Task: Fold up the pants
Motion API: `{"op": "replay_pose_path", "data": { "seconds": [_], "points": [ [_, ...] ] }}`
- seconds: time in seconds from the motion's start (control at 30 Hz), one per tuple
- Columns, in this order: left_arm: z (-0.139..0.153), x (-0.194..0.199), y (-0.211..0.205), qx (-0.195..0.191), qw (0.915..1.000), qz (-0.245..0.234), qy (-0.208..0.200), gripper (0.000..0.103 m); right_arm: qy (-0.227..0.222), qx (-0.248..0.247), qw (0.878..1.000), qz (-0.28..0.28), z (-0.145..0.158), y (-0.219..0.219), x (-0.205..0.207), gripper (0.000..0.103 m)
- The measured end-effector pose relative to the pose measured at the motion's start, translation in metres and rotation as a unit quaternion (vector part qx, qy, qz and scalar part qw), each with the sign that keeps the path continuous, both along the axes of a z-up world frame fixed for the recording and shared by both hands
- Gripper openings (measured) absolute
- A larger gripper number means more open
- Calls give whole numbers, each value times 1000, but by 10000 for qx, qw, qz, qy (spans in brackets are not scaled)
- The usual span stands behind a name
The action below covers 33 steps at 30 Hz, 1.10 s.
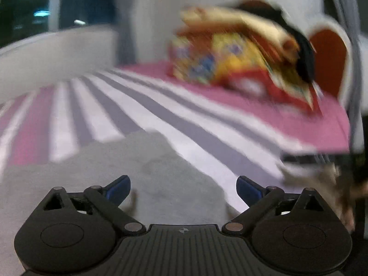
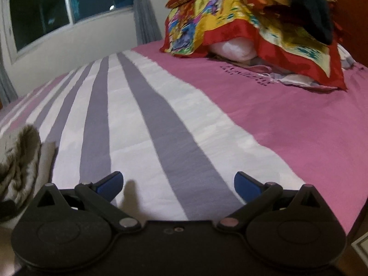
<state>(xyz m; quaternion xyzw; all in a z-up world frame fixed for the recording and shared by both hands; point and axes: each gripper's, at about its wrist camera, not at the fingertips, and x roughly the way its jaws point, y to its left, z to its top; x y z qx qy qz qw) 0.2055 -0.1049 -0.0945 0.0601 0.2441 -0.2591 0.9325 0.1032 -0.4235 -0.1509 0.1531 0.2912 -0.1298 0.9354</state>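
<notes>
Left gripper (image 1: 183, 189) gapes wide, nothing between its blue pads, hanging right over the grey pants (image 1: 128, 172); right gripper (image 2: 178, 186) equally wide and empty above the striped bedspread (image 2: 142, 119). Looks like a pause between folds, so the next grab needs a cloth edge. The pants lie flat and smooth, on the bedspread's near end, with the colourful bedding pile (image 2: 241, 23) far behind

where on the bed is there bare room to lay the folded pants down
The striped middle of the bedspread is bare ahead of the open right gripper, as is the pink band up to the colourful pile. That far corner is crowded. The grey pants fill the near edge under the open left gripper.
</notes>
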Motion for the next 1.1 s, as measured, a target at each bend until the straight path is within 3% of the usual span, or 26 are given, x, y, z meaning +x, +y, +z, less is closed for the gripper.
{"op": "replay_pose_path", "data": {
  "seconds": [0.07,0.17,0.33,0.43,0.57,0.67,0.7,0.87,1.1],
  "points": [
    [13,-22,44,-241,9979,567,-196,98,-233,336,9991,97,3,-10,-10,103],
    [9,-64,116,-240,9892,1408,-330,98,-594,577,9957,421,15,-13,-33,90],
    [-25,-117,206,-360,9712,2353,79,98,-963,1013,9845,1060,31,13,-55,77],
    [-41,-130,212,-186,9747,2208,280,98,-937,1343,9755,1471,35,40,-46,69],
    [-50,-111,188,379,9820,1792,465,98,-787,1521,9631,2077,39,83,-27,66],
    [-53,-94,173,822,9811,1703,411,98,-675,1487,9581,2355,39,109,-16,66],
    [-53,-90,173,981,9772,1846,359,98,-625,1517,9565,2414,39,115,-12,66],
    [-58,-86,195,361,9794,1880,645,98,-544,1572,9516,2584,35,134,-5,66],
    [-71,-74,200,76,9801,1825,780,98,-364,1461,9533,2617,25,157,21,62]
  ]
}}
